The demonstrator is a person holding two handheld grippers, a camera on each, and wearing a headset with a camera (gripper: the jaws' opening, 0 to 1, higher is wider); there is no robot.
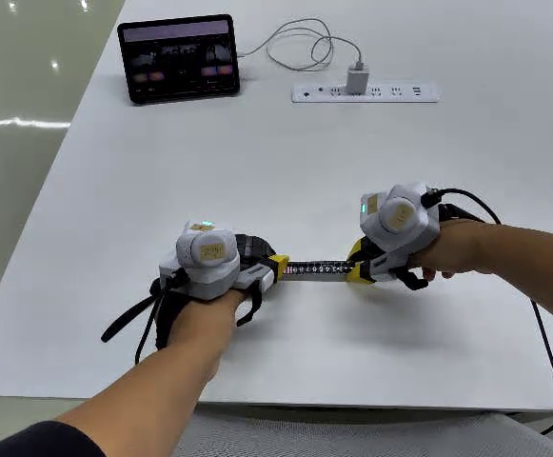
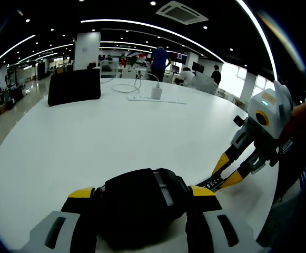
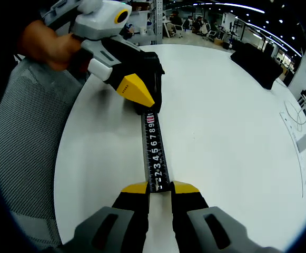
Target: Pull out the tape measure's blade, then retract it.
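Being lit brightly and evenly from overhead, with ceiling strip lights (image 2: 142, 23) arcing across the left gripper view. Throwing only soft, faint shadows onto the white table (image 1: 257, 162). Glaring in small spots off the polished floor (image 1: 19, 105) at far left. Bending lines hard toward the edges in both gripper views. Rendering the blade (image 3: 153, 153) numerals crisply, while crushing the black tape measure case (image 2: 137, 205) into near-featureless dark.
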